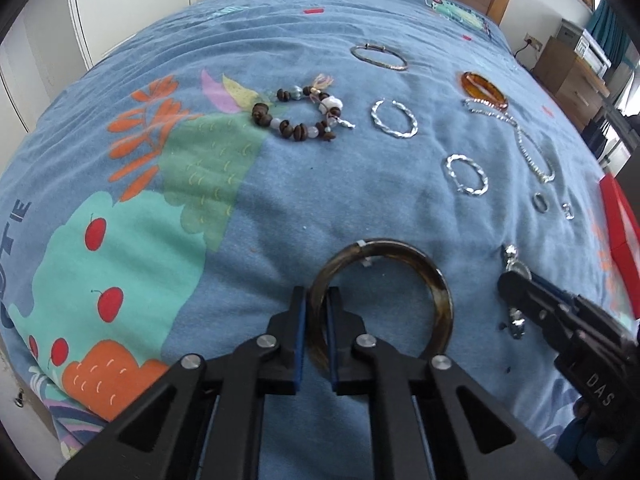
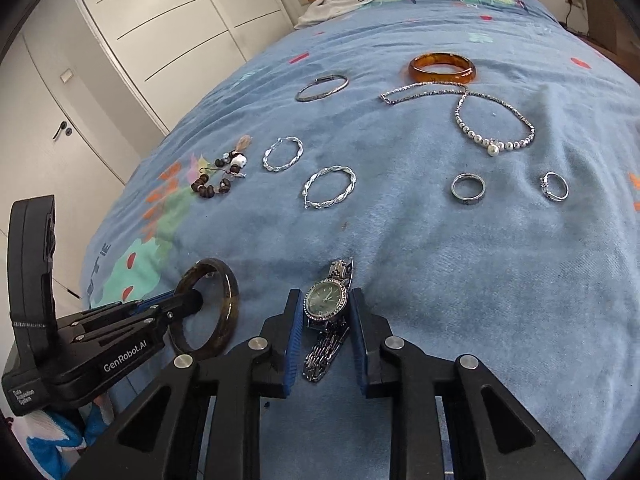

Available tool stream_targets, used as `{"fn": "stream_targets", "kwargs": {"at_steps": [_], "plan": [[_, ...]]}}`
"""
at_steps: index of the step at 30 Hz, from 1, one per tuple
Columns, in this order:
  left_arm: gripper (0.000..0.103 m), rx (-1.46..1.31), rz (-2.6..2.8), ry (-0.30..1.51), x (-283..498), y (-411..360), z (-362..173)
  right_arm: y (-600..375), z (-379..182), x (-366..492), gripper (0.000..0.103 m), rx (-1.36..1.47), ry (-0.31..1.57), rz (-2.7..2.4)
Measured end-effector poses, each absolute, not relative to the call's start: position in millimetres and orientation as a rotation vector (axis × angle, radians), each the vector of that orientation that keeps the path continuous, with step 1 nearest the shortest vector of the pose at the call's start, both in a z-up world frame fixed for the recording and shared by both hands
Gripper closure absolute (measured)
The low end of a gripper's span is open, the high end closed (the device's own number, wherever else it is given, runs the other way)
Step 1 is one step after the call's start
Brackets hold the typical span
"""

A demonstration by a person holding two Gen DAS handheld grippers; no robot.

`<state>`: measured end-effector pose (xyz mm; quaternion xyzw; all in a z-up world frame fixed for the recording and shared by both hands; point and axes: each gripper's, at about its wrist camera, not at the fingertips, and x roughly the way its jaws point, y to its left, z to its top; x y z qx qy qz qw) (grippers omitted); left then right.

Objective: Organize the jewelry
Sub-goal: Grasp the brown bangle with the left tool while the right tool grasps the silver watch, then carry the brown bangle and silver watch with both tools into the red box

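A: What does the left wrist camera give you?

B: The left gripper (image 1: 317, 312) has its fingers closed on the near rim of a dark bangle (image 1: 438, 292), blue pads on either side of the band. The bangle sits low over the blue bedspread (image 1: 260, 200); I cannot tell whether its far edge touches the cloth. At the right edge, the right gripper (image 1: 510, 284) shows only from the side, so its gap is not readable there.

A: And the right wrist camera?

B: It settles that. The right gripper (image 2: 325, 306) stands open, its fingers on either side of a silver watch (image 2: 326, 302) with a green dial that lies on the bedspread (image 2: 440, 260). Whether the pads touch the case I cannot tell. It also shows the dark bangle (image 2: 230, 312) tilted up in the left gripper (image 2: 188, 304).

A: The rest of the jewelry?

B: Laid out farther up the bed: an amber bangle (image 2: 442, 67), a pearl necklace (image 2: 494, 136), two rings (image 2: 468, 188), two twisted silver hoops (image 2: 330, 186), a thin metal bangle (image 2: 322, 88) and a beaded bracelet (image 2: 218, 180). The left view shows the beaded bracelet (image 1: 298, 114) far more clearly, but the rings (image 1: 541, 202) only as specks.
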<state>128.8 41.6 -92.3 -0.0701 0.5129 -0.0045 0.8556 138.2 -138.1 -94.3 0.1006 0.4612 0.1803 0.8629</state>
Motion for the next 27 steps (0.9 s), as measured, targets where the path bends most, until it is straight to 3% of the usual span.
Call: {"fn": "stream_targets", "kwargs": {"at_steps": [16, 27], "plan": [[0.096, -0.131, -0.100, 0.968, 90, 21, -27, -177, -44, 83, 0.080, 0.253, 0.846, 0.362], [0.096, -0.066, -0.351, 0.962, 91, -99, 14, -291, 2, 42, 0.080, 0.286, 0.749, 0.186]]}}
